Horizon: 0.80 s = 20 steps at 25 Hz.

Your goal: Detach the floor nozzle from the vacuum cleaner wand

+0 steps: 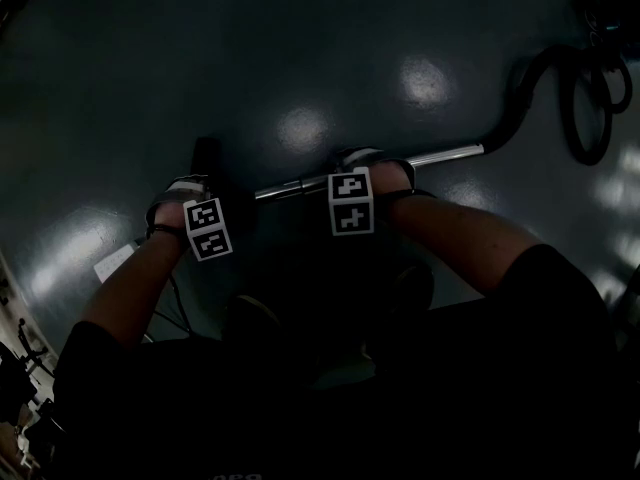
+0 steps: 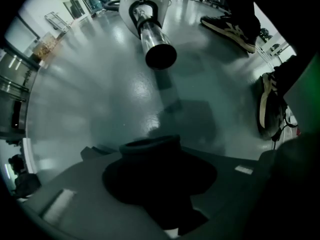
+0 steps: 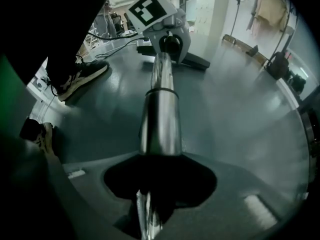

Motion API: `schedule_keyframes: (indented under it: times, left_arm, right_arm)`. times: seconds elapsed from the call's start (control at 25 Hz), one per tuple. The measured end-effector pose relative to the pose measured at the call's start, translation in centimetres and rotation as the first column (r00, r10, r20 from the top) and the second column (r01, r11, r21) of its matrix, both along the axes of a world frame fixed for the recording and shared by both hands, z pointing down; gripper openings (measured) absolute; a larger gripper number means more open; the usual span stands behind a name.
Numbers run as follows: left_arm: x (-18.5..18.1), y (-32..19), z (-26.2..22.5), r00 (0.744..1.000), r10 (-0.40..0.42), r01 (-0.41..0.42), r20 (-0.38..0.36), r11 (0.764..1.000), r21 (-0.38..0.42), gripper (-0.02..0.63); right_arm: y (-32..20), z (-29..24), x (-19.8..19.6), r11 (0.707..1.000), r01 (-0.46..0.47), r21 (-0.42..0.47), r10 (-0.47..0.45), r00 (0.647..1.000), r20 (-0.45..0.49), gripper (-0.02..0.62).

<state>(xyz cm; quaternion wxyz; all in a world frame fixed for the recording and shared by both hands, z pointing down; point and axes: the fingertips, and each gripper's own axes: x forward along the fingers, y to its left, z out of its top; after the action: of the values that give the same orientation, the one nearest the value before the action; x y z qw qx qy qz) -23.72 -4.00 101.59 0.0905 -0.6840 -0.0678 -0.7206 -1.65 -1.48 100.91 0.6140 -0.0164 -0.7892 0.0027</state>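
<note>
The black floor nozzle (image 1: 207,158) lies on the dark floor, apart from the chrome wand (image 1: 430,158). In the left gripper view the nozzle's round neck (image 2: 150,146) stands between the jaws of my left gripper (image 2: 160,184) with room on both sides, and the wand's open end (image 2: 160,55) hangs a little beyond it. My right gripper (image 3: 155,194) is shut on the wand (image 3: 160,119), which runs on toward the left gripper (image 3: 167,31) and the nozzle (image 3: 192,60). From the head, the left gripper (image 1: 195,196) and right gripper (image 1: 360,173) sit side by side.
A black hose (image 1: 540,78) curls from the wand's far end to the upper right. The person's shoes (image 2: 230,24) (image 2: 270,104) stand close beside the nozzle. A pale sheet (image 1: 115,263) lies on the floor at the left. The floor is glossy and dimly lit.
</note>
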Motion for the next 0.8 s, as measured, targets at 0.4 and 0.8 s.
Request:
schedule_keyframes:
  times: [0.4, 0.8]
  left_arm:
    - [-0.3, 0.8, 0.7, 0.999, 0.009, -0.008, 0.035, 1.0, -0.024, 0.172]
    - [1.1, 1.2, -1.6, 0.987, -0.15, 0.143, -0.062, 0.984, -0.109, 0.252]
  right_arm:
    - [1.0, 0.9, 0.4, 1.0, 0.013, -0.026, -0.013, 1.0, 0.001, 0.15]
    - [1.0, -0.1, 0.4, 0.996, -0.074, -0.048, 0.076, 0.997, 0.027, 0.345]
